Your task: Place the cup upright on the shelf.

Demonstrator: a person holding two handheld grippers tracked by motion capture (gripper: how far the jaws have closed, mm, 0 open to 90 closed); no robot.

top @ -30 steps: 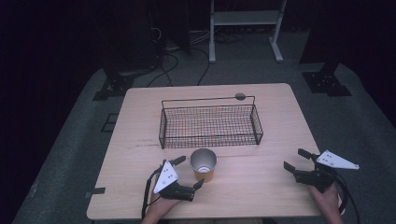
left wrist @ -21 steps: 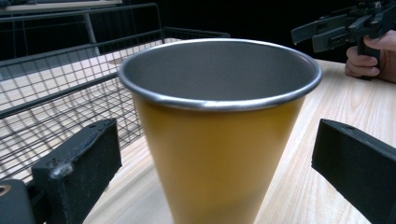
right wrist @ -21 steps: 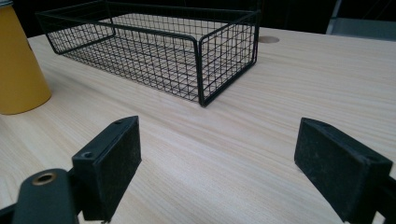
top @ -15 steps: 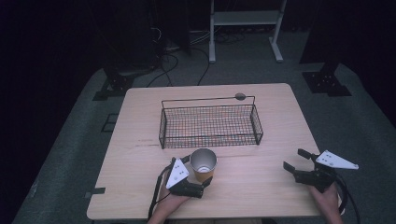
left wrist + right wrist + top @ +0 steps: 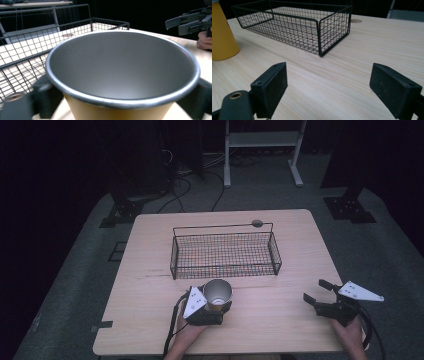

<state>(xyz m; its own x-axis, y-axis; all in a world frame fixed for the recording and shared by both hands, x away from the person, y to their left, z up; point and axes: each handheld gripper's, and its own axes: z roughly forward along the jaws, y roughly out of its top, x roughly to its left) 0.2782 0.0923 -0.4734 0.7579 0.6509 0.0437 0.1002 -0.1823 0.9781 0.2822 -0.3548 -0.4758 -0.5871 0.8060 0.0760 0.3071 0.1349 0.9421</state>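
Note:
A yellow cup [image 5: 218, 293] with a grey metallic inside stands upright on the wooden table [image 5: 150, 290], just in front of a black wire basket [image 5: 223, 268]. My left gripper [image 5: 218, 307] is open, and its two black jaws sit one on each side of the cup's lower body. In the left gripper view the cup [image 5: 120, 75] stands right in front of the camera between the jaws. My right gripper [image 5: 316, 291] rests open near the table's front right corner, nothing between its pads [image 5: 274, 82]. The right gripper view has the cup [image 5: 222, 35] at its far left.
The empty wire basket [image 5: 319, 37] lies across the middle of the table, with a round hole [image 5: 257, 223] in the tabletop behind it. Dark floor, cables and a white frame lie beyond the far edge. Bare wood lies between the cup and the right gripper [image 5: 190, 22].
My left gripper has moved forward and right from beside the cup until its jaws flank it. The cup and the right gripper have stayed where they were.

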